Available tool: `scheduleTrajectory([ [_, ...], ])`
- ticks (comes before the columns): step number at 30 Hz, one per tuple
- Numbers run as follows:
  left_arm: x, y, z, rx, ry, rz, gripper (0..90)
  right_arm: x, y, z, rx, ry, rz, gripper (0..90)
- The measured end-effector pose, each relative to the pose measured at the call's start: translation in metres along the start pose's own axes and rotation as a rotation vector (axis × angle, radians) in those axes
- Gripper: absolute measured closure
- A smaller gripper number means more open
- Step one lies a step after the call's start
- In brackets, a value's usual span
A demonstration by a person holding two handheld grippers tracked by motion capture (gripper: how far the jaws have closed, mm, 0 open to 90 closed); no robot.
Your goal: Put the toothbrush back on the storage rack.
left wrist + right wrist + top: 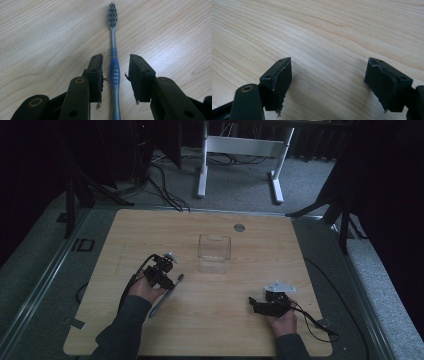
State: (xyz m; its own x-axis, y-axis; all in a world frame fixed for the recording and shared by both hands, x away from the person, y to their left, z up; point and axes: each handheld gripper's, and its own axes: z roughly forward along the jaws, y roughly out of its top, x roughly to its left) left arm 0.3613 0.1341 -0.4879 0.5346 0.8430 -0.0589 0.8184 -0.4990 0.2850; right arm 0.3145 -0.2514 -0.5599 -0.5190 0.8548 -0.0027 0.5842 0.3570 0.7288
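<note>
Left gripper view is showing the left gripper (113,75) straddling a blue toothbrush (114,72), jaws half-open, untouching, handle running lengthwise between them.

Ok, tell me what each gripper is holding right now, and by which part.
Nothing is held. The left gripper straddles the toothbrush at its blue grip, pads clear of it. The right gripper stands open over bare table.

Pretty much open wood all over the surface (150,232). The one real obstacle is the clear box (214,252) standing mid-surface toward the far edge (see-through, easy to clip), plus the toothbrush (114,65) lying flat between the left claw (115,75) jaws.
</note>
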Motion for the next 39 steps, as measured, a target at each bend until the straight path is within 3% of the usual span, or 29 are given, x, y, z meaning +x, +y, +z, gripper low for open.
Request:
scheduleTrajectory([
  [15, 0.001, 0.002, 0.004, 0.029, 0.000, -0.001, 63.9, 0.000, 0.000, 0.000, -0.001, 0.000, -0.002, 21.4],
  [39, -0.003, 0.003, 0.015, 0.099, 0.003, 0.029, 71.9, 0.000, 0.000, 0.000, 0.000, 0.001, -0.002, 21.4],
])
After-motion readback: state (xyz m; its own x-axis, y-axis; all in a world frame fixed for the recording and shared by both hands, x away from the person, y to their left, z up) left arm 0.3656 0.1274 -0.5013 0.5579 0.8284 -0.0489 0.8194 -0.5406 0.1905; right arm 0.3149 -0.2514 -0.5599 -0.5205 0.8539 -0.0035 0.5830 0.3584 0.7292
